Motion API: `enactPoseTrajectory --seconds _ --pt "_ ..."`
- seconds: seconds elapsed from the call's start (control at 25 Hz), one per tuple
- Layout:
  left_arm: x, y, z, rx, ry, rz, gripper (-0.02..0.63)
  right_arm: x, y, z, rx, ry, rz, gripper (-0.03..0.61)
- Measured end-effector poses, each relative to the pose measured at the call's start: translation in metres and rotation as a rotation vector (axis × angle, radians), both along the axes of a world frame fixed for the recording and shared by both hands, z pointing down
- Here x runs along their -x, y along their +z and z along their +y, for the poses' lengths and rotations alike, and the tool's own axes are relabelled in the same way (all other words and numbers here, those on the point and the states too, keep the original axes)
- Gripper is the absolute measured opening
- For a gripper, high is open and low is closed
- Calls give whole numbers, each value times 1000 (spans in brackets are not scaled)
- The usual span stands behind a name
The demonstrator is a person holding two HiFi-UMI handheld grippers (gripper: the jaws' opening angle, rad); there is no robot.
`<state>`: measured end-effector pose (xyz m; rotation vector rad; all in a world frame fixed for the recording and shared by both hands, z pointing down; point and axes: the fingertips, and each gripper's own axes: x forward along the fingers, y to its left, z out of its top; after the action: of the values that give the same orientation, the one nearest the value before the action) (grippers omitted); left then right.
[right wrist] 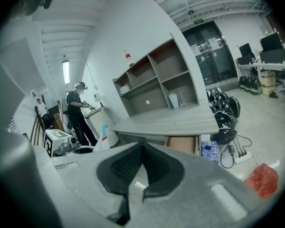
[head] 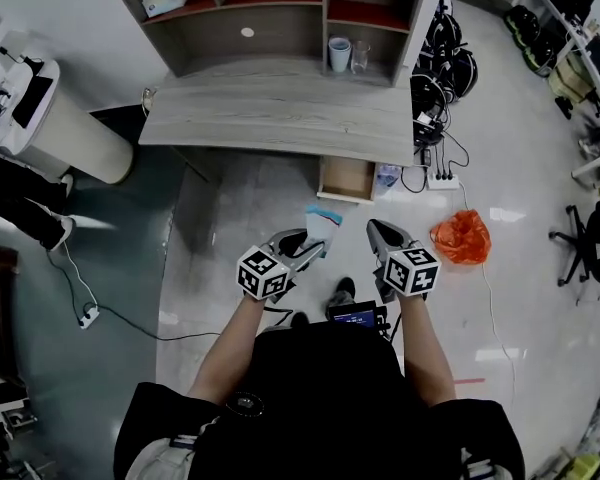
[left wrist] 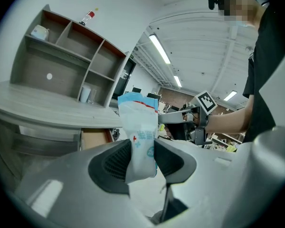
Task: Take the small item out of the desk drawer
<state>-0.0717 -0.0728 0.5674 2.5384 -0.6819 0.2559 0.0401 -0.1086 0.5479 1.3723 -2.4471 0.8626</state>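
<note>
Between the left tongs' (left wrist: 142,156) ribbed pads (left wrist: 115,161), a crinkled plastic packet (left wrist: 139,127).

- Bare floor (head: 230,238) in front of the desk (head: 280,118): free passage up to its front edge.
- Drawer (head: 345,178) pulled out under the desk's right end, open on top, reachable from above and from the front.
- Just right of the drawer: pack of bottles (head: 387,178), power strip (head: 442,180) with cables, and an orange bag (head: 460,238) on the floor.
- Wide bare desktop, closed at the back by the shelf unit (head: 270,18); cup (head: 339,53) and glass (head: 361,56) in its lower right bay.
</note>
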Motion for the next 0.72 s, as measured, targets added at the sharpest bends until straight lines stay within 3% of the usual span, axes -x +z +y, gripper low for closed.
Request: enactPoseTrajectory --seconds 0.72 --pt "36 9 77 3 65 30 158 38 3 99 -19 83 3 -2"
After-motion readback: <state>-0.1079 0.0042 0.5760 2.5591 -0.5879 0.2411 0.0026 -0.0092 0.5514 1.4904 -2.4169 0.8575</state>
